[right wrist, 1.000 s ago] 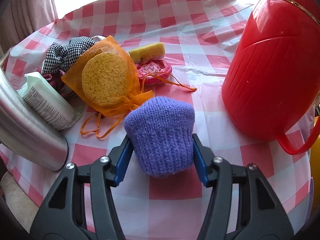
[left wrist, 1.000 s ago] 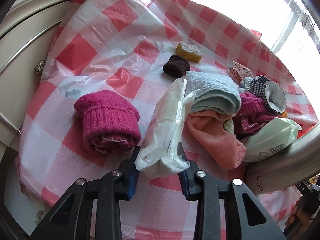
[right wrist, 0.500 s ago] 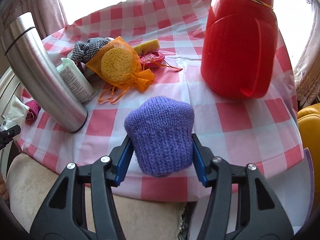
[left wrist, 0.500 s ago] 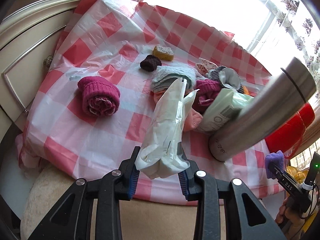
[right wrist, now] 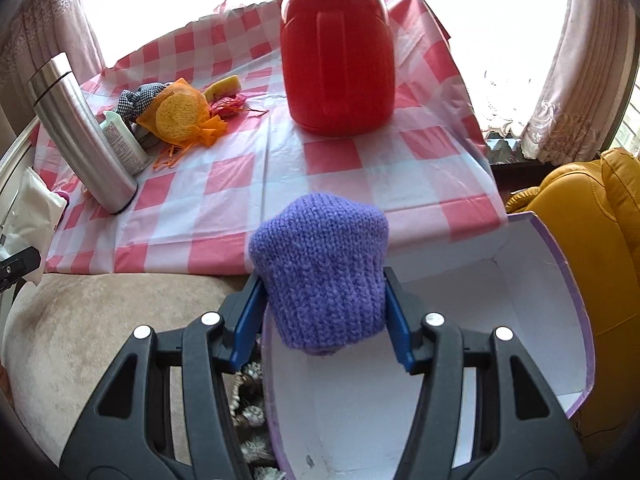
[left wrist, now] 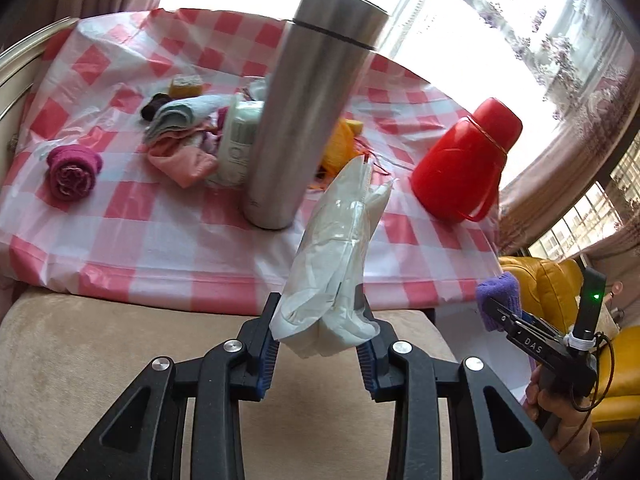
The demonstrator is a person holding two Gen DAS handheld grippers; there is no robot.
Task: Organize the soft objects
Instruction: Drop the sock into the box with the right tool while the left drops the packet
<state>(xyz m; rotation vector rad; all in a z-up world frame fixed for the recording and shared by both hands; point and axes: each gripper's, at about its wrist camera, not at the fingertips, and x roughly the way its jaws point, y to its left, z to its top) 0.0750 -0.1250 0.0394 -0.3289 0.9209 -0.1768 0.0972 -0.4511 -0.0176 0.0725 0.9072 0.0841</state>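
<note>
My left gripper [left wrist: 318, 342] is shut on a white soft pack in clear plastic [left wrist: 340, 256], held above a beige cushion in front of the table. My right gripper [right wrist: 322, 328] is shut on a purple knitted piece [right wrist: 320, 268], which hangs over an open white box with a lilac rim [right wrist: 480, 320]. In the left wrist view the right gripper [left wrist: 504, 312] and its purple piece [left wrist: 500, 296] show at lower right, held by a hand. On the checked tablecloth lie a magenta rolled cloth [left wrist: 72, 172], a pile of folded towels [left wrist: 180, 120] and an orange mesh bag with a sponge [right wrist: 180, 114].
A tall steel flask [left wrist: 304, 108] and a red jug [left wrist: 468, 160] stand on the table [right wrist: 352, 168]. A wipes pack [left wrist: 238, 140] leans behind the flask. A beige cushion [left wrist: 100, 352] lies below the table edge. A yellow seat [right wrist: 580, 248] stands at the right.
Both grippers have pulled back from the table with their loads. The left one now hangs over the beige cushion. The right one has come over the open white box.
</note>
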